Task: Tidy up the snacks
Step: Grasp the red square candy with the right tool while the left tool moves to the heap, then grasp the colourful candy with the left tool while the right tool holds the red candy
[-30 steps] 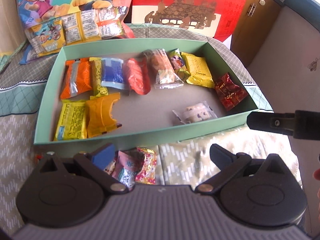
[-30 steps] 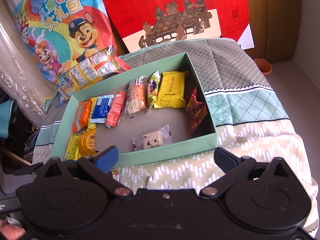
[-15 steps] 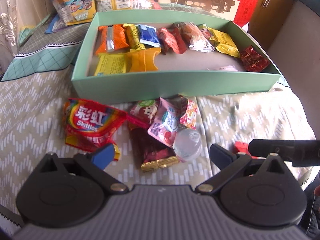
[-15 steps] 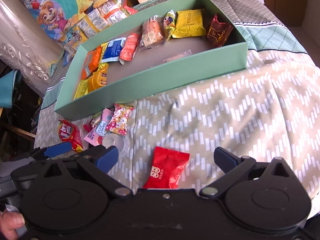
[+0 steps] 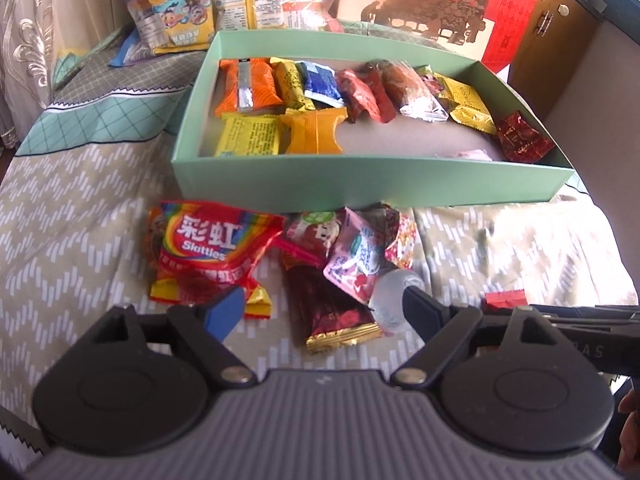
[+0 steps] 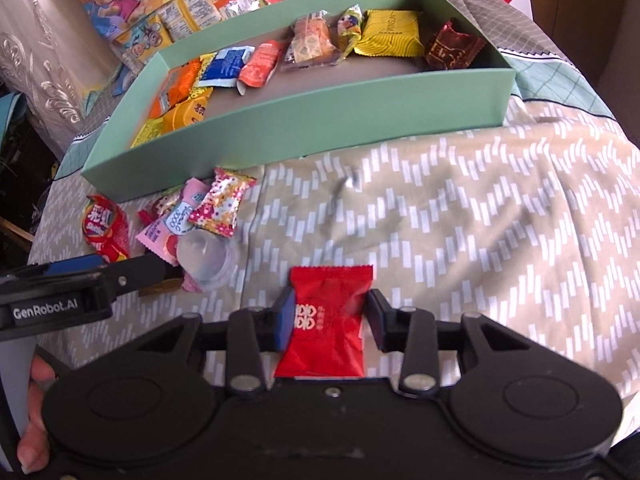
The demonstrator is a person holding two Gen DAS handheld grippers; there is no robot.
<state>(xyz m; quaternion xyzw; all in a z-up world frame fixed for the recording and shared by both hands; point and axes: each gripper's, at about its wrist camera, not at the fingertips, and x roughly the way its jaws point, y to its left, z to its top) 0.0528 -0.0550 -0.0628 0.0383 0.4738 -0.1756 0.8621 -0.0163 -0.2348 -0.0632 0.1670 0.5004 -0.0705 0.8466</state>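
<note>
A red candy packet [image 6: 328,320] lies on the patterned blanket, and my right gripper [image 6: 332,318] is closing on it, its pads touching both long sides. My left gripper [image 5: 320,306] is closing too, jaws still wide over a dark red bar with a gold end [image 5: 328,304]; its pads are not pressing anything. A clear jelly cup [image 5: 390,292] rests against its right finger. A Skittles bag [image 5: 216,248], a pink packet [image 5: 356,256] and a floral candy [image 6: 222,204] lie beside them. Behind stands the green box [image 5: 360,180] holding several wrapped snacks.
A large cartoon snack bag [image 5: 192,20] and a red printed box [image 5: 440,0] stand behind the green box. A curtain [image 5: 24,40] hangs at left and a wooden cabinet [image 5: 560,28] stands at right. The blanket drops away at the right edge. A person's hand [image 6: 32,400] holds the left gripper.
Both grippers came back from over the green box and sank toward the blanket. Both pairs of jaws narrowed; the right ones went from wide apart to touching the red packet.
</note>
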